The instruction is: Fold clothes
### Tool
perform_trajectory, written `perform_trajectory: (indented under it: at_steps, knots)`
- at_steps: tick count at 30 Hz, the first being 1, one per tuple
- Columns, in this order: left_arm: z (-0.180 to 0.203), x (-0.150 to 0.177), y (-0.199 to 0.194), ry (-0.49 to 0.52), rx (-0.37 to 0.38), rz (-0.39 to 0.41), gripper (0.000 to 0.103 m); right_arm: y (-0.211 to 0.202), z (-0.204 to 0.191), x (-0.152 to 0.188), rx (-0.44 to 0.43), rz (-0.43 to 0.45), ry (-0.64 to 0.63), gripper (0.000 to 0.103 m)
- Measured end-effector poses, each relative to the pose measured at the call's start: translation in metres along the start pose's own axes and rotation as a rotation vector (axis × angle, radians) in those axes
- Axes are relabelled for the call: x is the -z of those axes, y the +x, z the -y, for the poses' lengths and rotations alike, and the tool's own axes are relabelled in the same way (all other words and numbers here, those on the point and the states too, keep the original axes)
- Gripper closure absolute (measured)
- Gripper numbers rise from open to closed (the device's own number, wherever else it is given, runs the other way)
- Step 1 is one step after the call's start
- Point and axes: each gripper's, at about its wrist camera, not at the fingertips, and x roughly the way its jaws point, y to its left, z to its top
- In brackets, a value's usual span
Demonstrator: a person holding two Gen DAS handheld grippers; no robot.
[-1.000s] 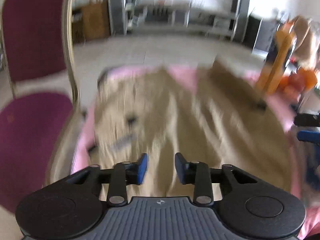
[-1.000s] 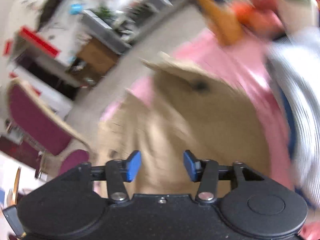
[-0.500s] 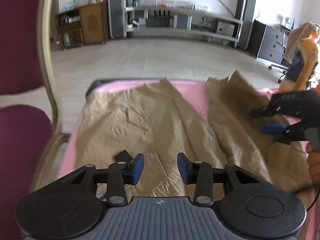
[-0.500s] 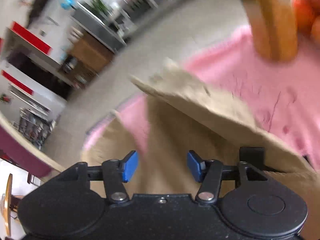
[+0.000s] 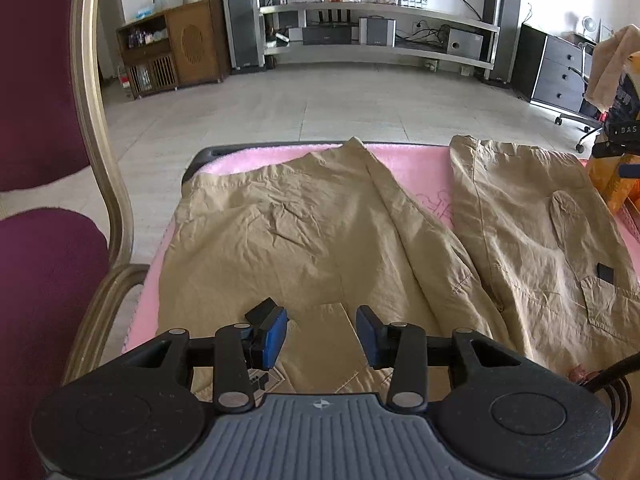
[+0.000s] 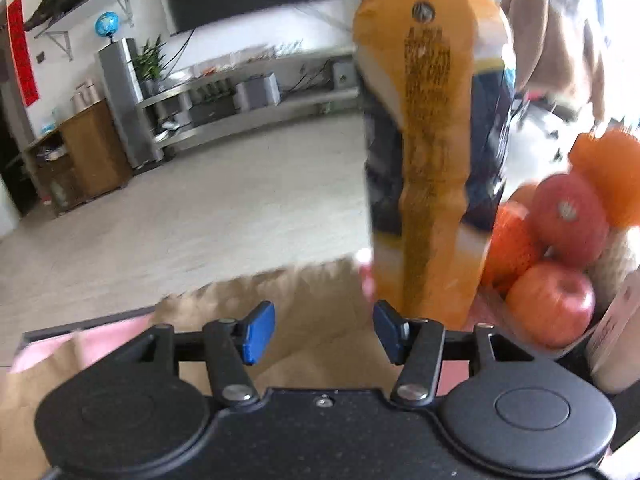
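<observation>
Smoothed flat since the blurred frame a second ago, the khaki trousers now lie spread on the pink cloth, filling the middle of the left wrist view; the left gripper hovers at lower centre, its jaws opening and empty, over a pocket. In the right wrist view, swung round to the orange bottle and apples at right, the right gripper is also opening, nothing between its pads. A clean fold likely means pinching matching edges together. The trousers' waistband is cut off below; motion blur softens this view.
</observation>
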Motion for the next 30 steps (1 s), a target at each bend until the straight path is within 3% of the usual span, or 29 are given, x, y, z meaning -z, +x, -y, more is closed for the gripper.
perform_trajectory:
  at_steps: [5,9,10,12,13,15,16,17,18,19,20,21,23,26,30]
  knots:
    - [-0.022,0.002,0.018,-0.074,0.007,-0.038,0.065,0.009,-0.006,0.019,-0.240,-0.226,0.048,0.064]
    - [-0.046,0.012,0.052,-0.146,0.018,-0.106,0.077,0.031,-0.041,0.054,-0.511,-0.487,0.040,0.064]
    - [-0.051,0.016,0.059,-0.158,0.014,-0.104,0.070,0.034,-0.053,0.063,-0.559,-0.527,0.022,0.064]
    - [-0.057,0.017,0.061,-0.149,-0.013,-0.062,0.069,0.036,-0.080,0.079,-0.652,-0.579,-0.047,0.064]
    - [-0.055,0.015,0.062,-0.114,-0.093,-0.041,0.070,0.037,-0.092,0.085,-0.686,-0.599,-0.087,0.064]
    - [-0.050,0.014,0.068,-0.024,-0.264,-0.014,0.076,0.043,-0.115,0.092,-0.653,-0.613,-0.214,0.065]
    - [-0.054,0.012,0.073,-0.007,-0.320,-0.018,0.076,0.046,-0.120,0.094,-0.594,-0.597,-0.264,0.083]
    - [-0.065,0.010,0.074,-0.031,-0.324,-0.017,0.076,0.049,-0.124,0.093,-0.539,-0.579,-0.288,0.100]
    - [-0.079,0.005,0.073,-0.087,-0.307,-0.024,0.075,0.050,-0.126,0.089,-0.495,-0.554,-0.297,0.101]
    - [-0.095,-0.001,0.072,-0.149,-0.287,-0.033,0.075,0.047,-0.128,0.083,-0.456,-0.509,-0.299,0.098]
    - [-0.109,-0.008,0.070,-0.205,-0.260,-0.040,0.067,0.041,-0.131,0.075,-0.414,-0.443,-0.317,0.085]
    - [-0.122,-0.014,0.069,-0.249,-0.237,-0.039,0.053,0.037,-0.134,0.064,-0.404,-0.394,-0.331,0.078]
    - [-0.148,-0.025,0.069,-0.330,-0.195,-0.034,0.044,0.034,-0.139,0.048,-0.453,-0.355,-0.319,0.059]
    - [-0.166,-0.034,0.084,-0.370,-0.130,-0.061,0.044,0.036,-0.150,0.037,-0.427,-0.274,-0.339,0.055]
    - [-0.158,-0.040,0.108,-0.322,-0.109,-0.086,0.048,0.068,-0.174,0.034,-0.373,-0.232,-0.346,0.055]
